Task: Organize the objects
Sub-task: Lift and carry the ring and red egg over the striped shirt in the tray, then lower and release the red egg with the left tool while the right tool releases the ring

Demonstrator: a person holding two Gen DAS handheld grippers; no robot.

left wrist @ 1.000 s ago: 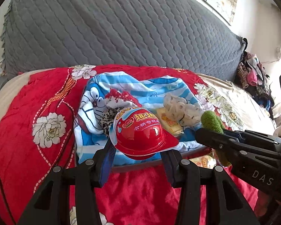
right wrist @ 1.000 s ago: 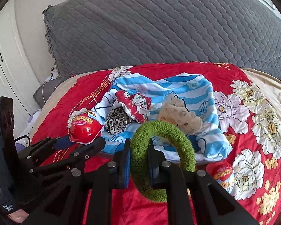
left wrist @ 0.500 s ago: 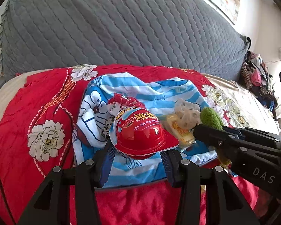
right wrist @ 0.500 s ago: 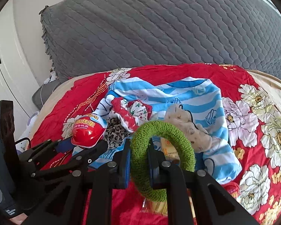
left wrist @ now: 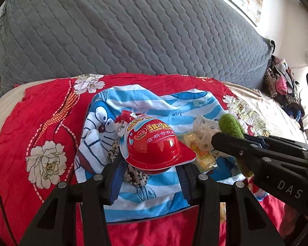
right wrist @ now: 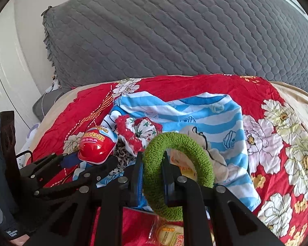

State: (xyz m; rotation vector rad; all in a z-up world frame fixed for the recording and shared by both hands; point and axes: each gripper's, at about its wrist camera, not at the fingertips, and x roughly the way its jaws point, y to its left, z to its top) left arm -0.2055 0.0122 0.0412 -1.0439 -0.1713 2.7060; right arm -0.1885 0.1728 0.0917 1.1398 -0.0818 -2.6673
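Note:
My left gripper (left wrist: 148, 169) is shut on a small red toy helmet (left wrist: 156, 145) and holds it above a blue striped cartoon cloth (left wrist: 154, 106). The helmet also shows in the right wrist view (right wrist: 96, 147). My right gripper (right wrist: 153, 173) is shut on a green fuzzy ring (right wrist: 178, 174), held upright over the cloth's near edge (right wrist: 234, 164). The ring also shows in the left wrist view (left wrist: 231, 126). On the cloth lie a red-trimmed floral fabric piece (right wrist: 139, 131), a leopard-print piece (right wrist: 121, 153), a beige plush item (right wrist: 215, 160) and a yellow snack packet (left wrist: 201, 153).
A red floral bedspread (left wrist: 41, 123) covers the bed. A grey quilted headboard (left wrist: 123, 30) stands behind. Another snack packet (right wrist: 168, 233) lies under my right gripper. A pile of clothes (left wrist: 281, 82) sits at far right. A white wardrobe (right wrist: 2, 71) stands at left.
Both grippers have moved forward over the blue striped cloth, each with its object in it. The cloth and its items now lie closer and lower in both views.

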